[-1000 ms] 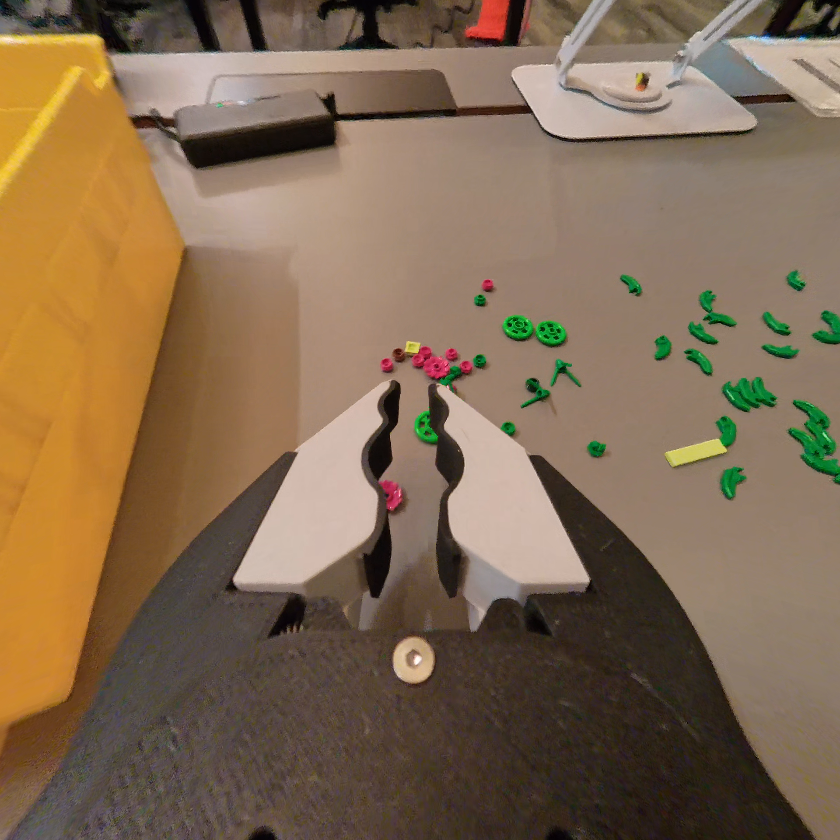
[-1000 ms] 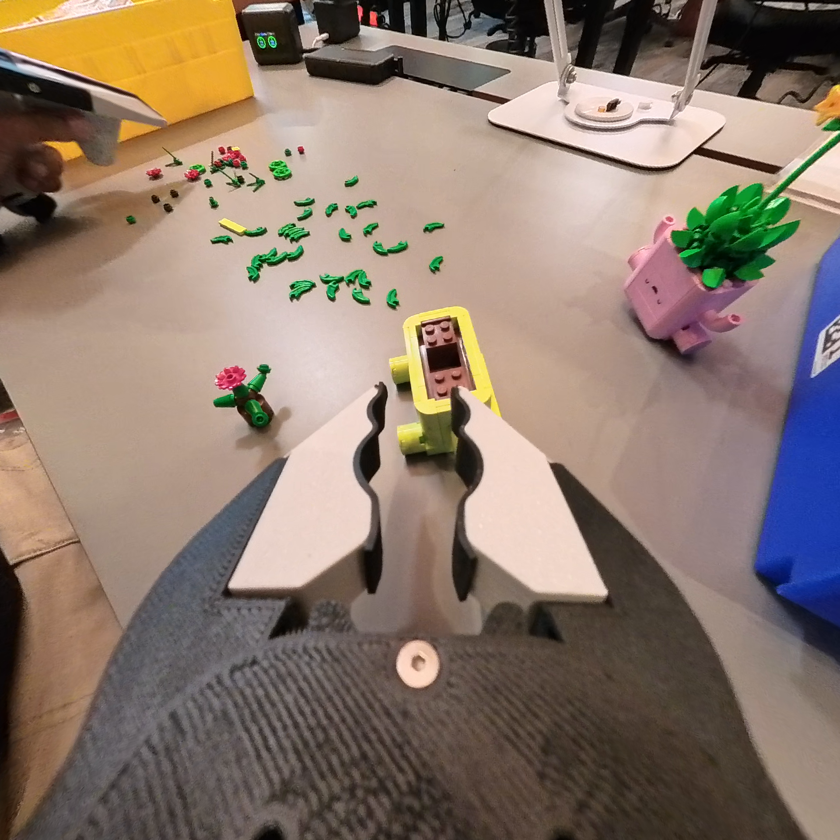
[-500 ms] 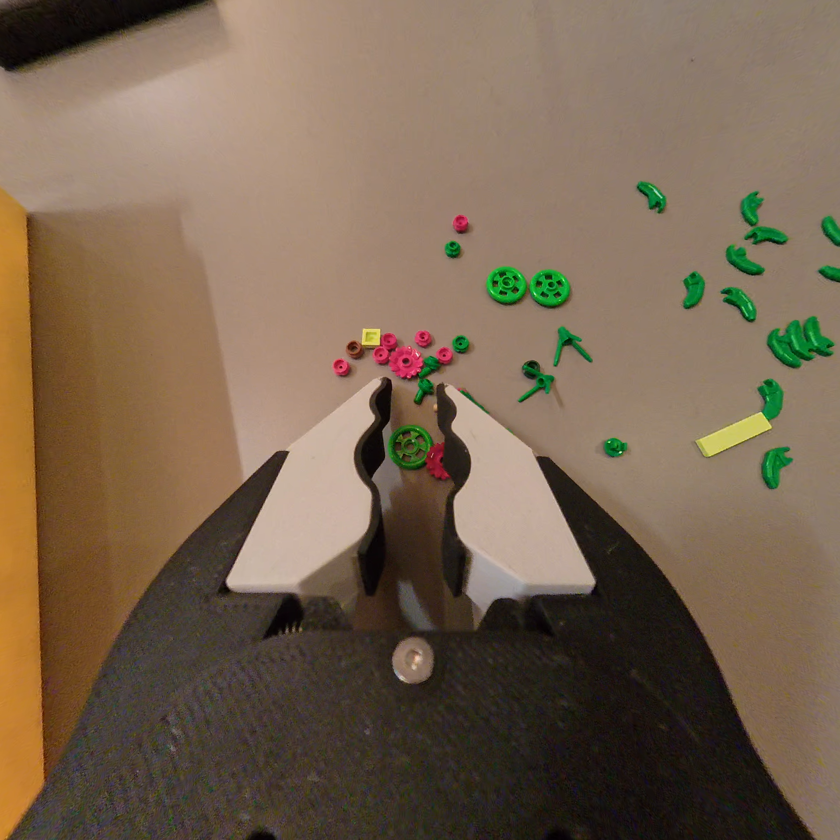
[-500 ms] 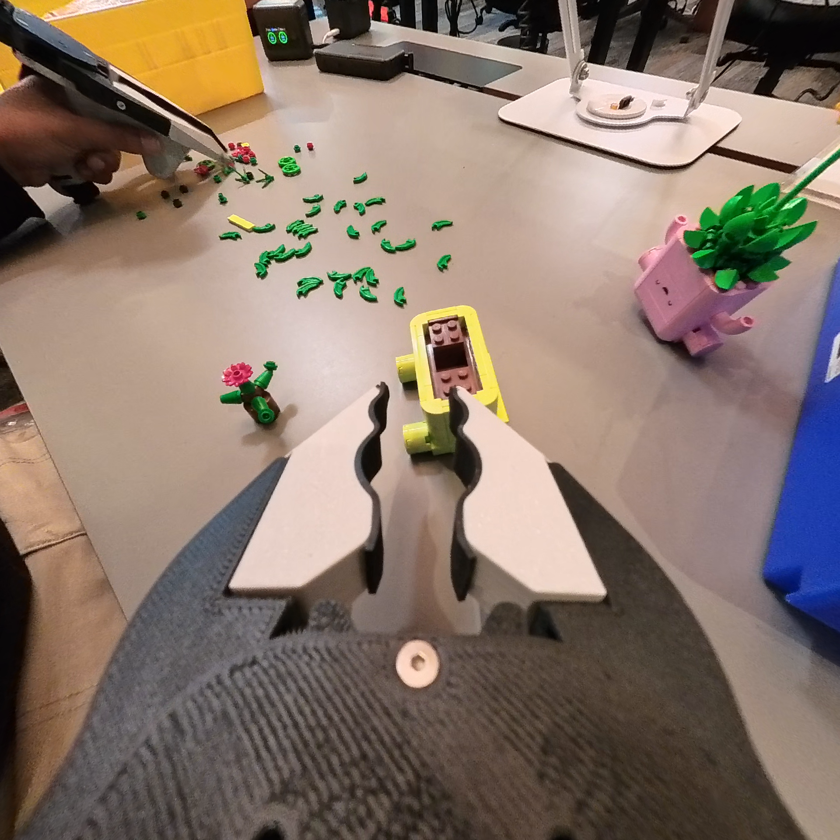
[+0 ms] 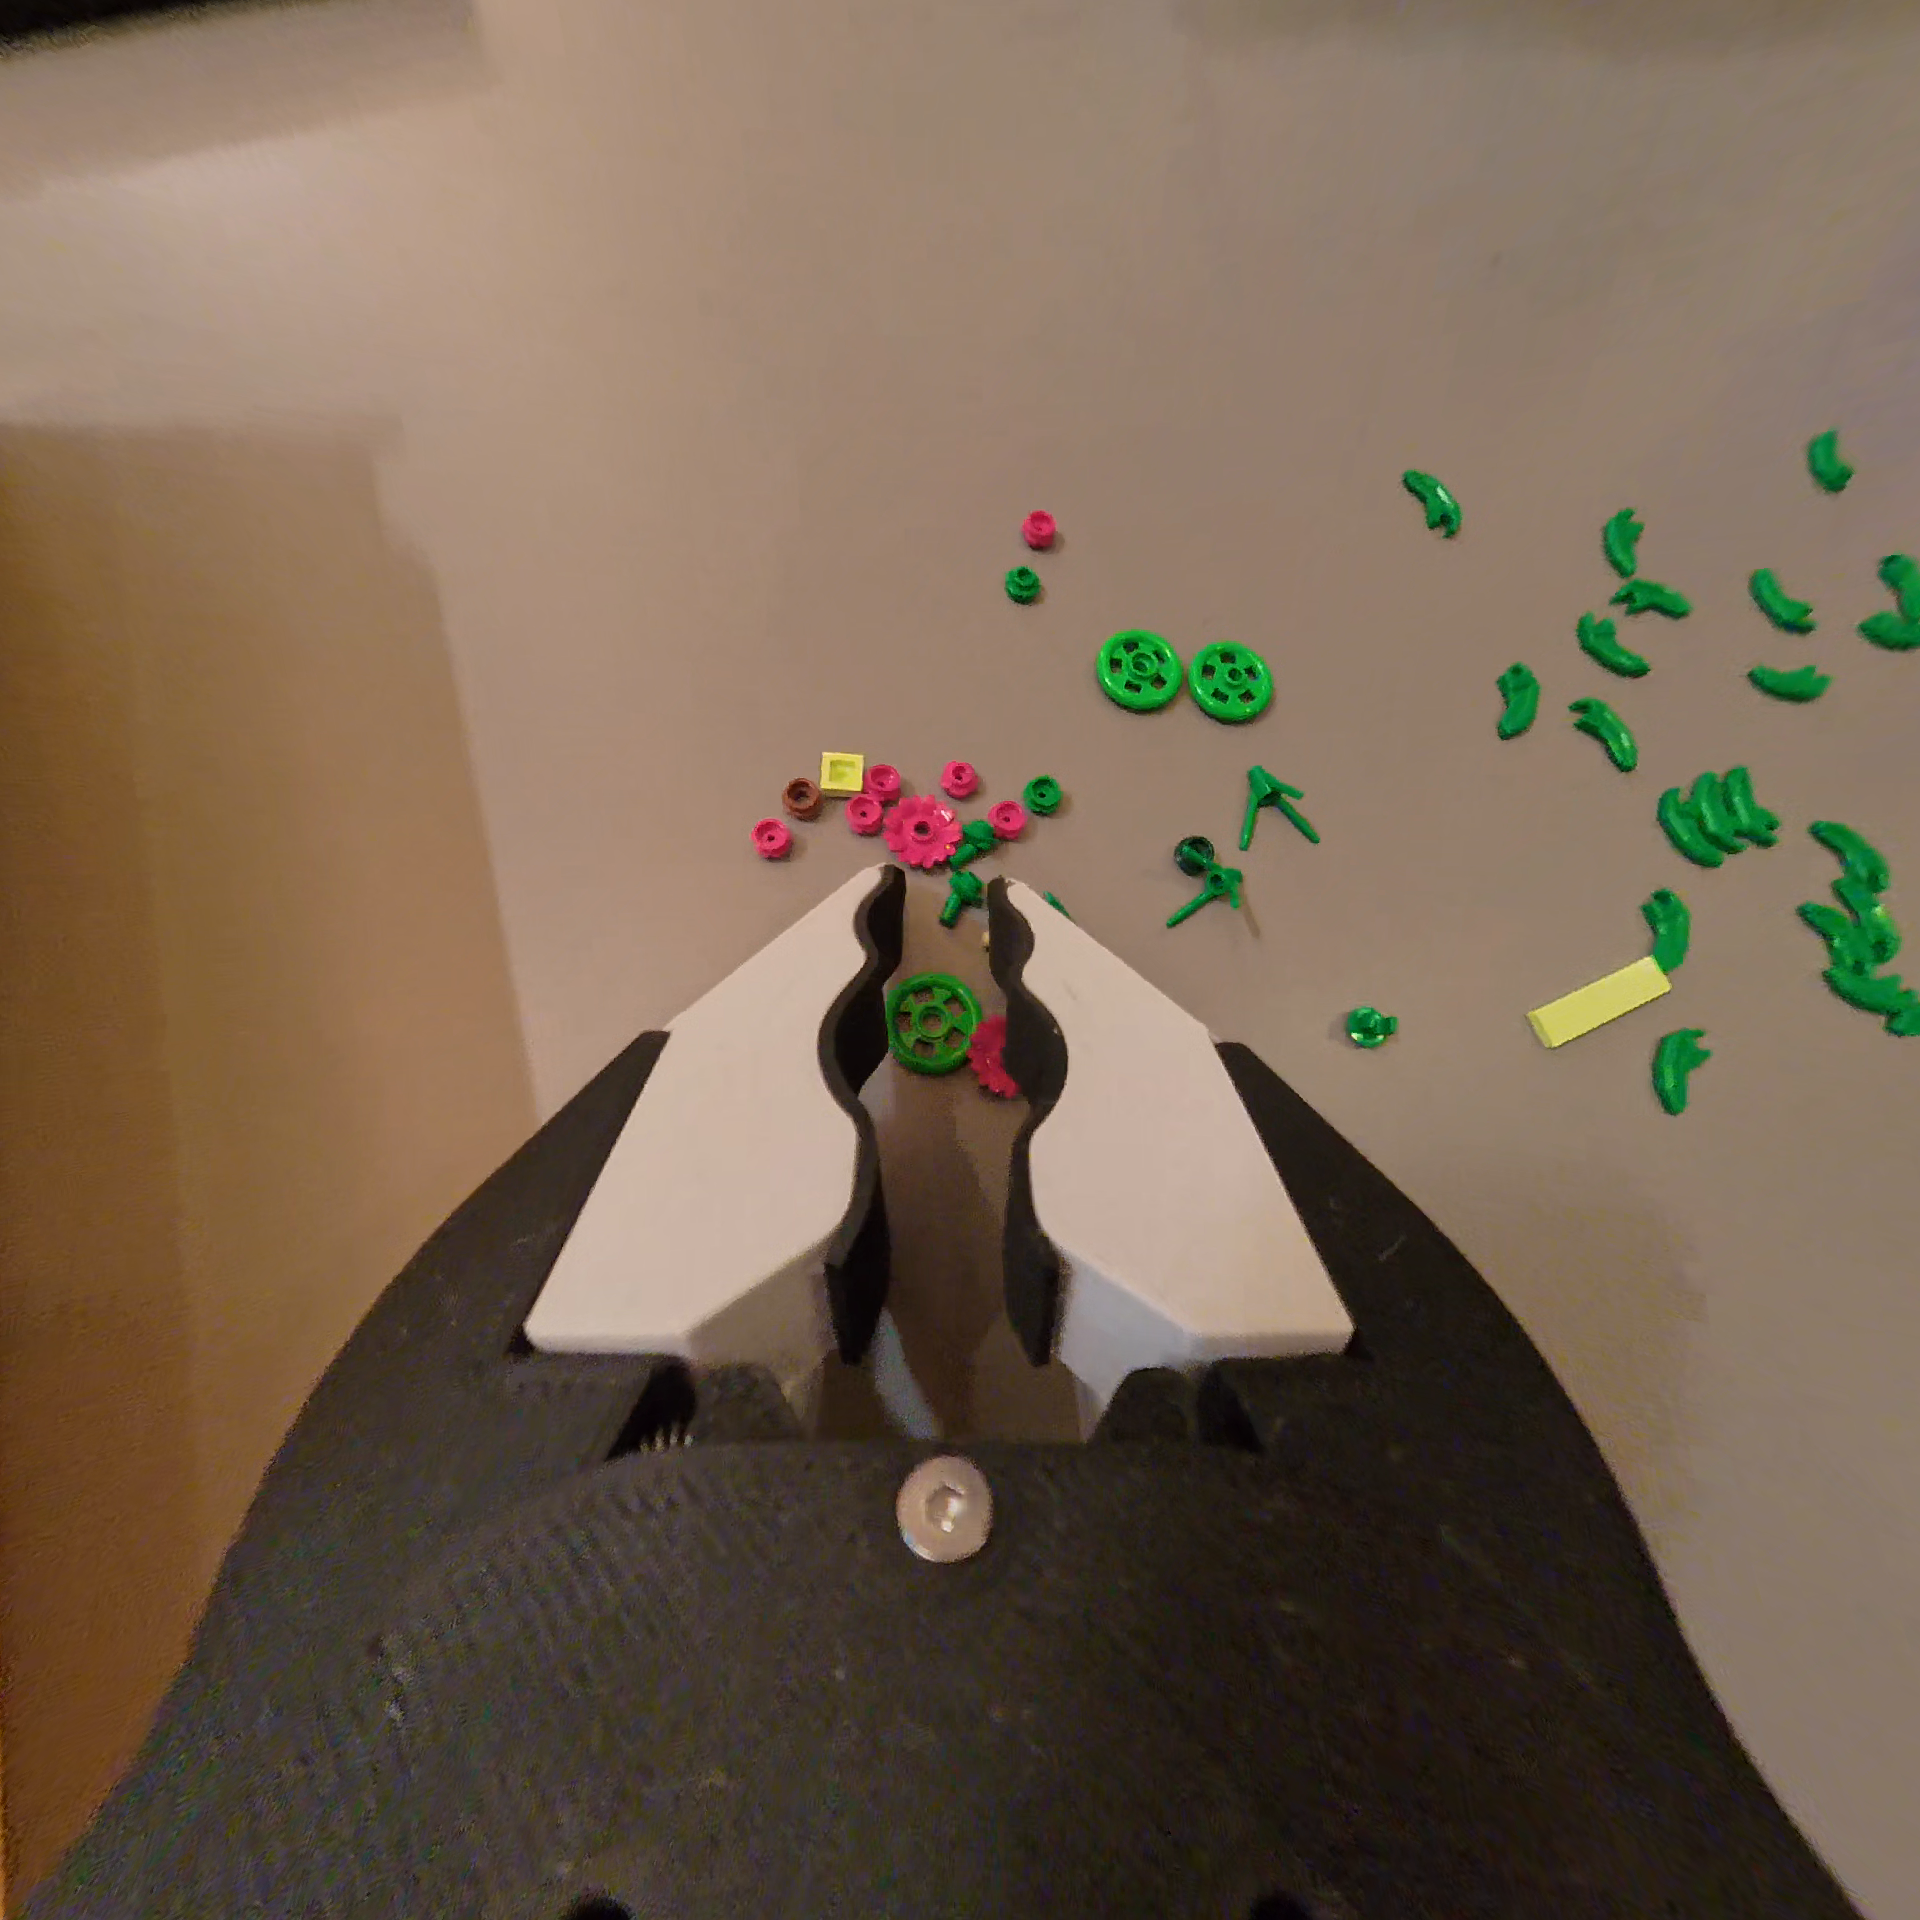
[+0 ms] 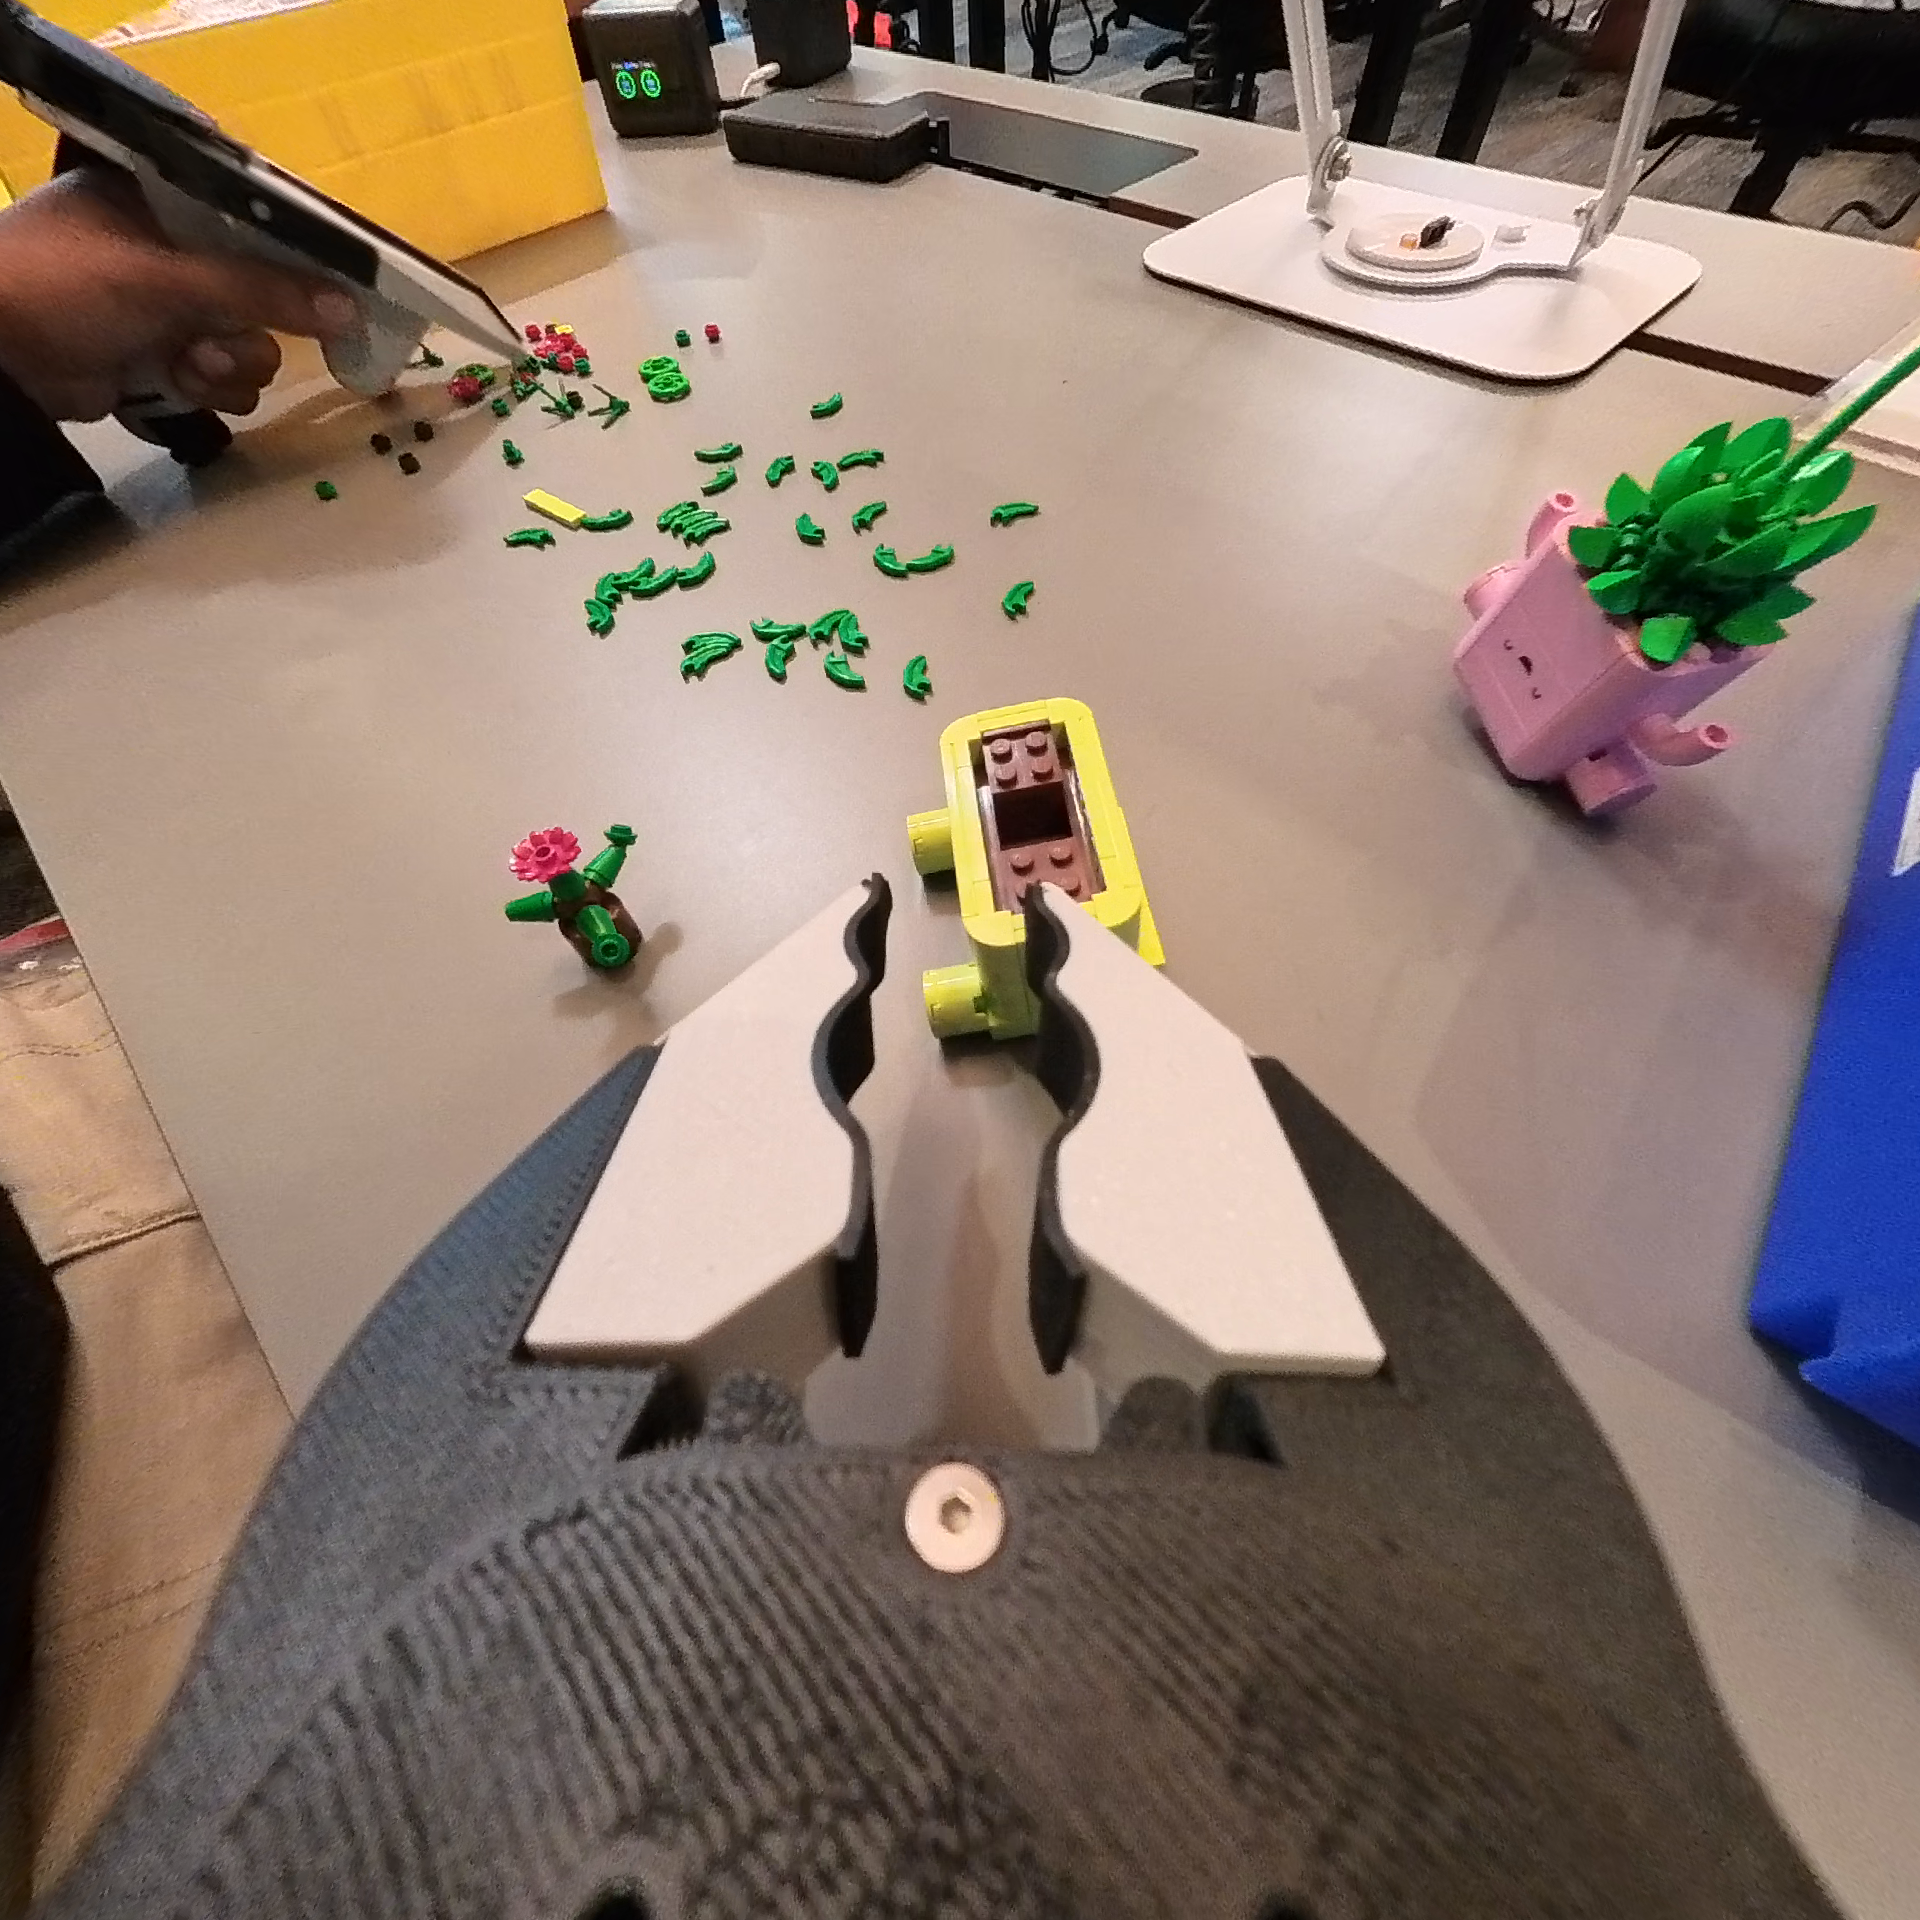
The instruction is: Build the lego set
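On the grey surface (image 5: pixel 1143 312), the left hand-held gripper (image 5: pixel 940 891) hangs with jaws apart over a round green spoked lego wheel (image 5: pixel 932 1025) and a magenta flower piece (image 5: pixel 992 1051) lying between its fingers. The right hand-held gripper (image 6: pixel 956 899), jaws apart and empty, has its tips at the near end of the lime-yellow lego planter with brown studs (image 6: pixel 1039 821).

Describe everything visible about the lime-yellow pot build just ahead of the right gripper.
The lime-yellow pot build is a long, round-cornered box of glossy plastic bricks, standing open side up on the grey table. Inside lie brown studded plates at both ends with a dark square hole between them. Two short lime cylinders stick out of its left side. Its near end is hidden behind one finger of the open right gripper; whether they touch cannot be told. No loose piece touches it.
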A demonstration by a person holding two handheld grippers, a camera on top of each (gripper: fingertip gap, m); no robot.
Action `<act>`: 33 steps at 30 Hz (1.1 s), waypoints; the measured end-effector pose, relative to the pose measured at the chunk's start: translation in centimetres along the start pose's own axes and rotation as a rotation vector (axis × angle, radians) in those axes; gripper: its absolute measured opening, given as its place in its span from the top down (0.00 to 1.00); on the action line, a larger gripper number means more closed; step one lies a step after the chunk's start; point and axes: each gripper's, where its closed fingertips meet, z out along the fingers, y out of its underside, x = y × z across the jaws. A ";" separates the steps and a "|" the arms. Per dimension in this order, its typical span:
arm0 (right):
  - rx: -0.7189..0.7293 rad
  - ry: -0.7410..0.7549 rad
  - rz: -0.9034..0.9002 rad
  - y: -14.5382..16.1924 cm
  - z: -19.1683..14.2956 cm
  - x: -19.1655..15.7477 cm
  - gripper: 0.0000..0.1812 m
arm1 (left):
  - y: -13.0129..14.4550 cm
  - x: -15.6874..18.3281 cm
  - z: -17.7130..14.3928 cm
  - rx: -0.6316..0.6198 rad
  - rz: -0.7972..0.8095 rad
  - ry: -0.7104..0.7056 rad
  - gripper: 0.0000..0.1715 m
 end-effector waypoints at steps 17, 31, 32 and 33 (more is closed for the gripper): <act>0.013 0.004 -0.017 -0.2 -0.1 -0.1 0.87 | -1.8 2.1 -2.1 0.186 0.251 -0.082 0.98; 0.363 -0.220 -0.656 -3.5 -2.4 -13.2 0.84 | 4.1 32.6 -11.2 0.155 0.706 0.970 0.98; 0.349 -0.245 -0.660 -3.1 -2.3 -13.7 0.83 | 4.7 33.6 -11.5 0.141 0.713 1.008 0.98; 0.337 -0.266 -0.674 -2.7 -2.2 -14.1 0.83 | 5.1 34.6 -11.8 0.130 0.711 1.046 0.98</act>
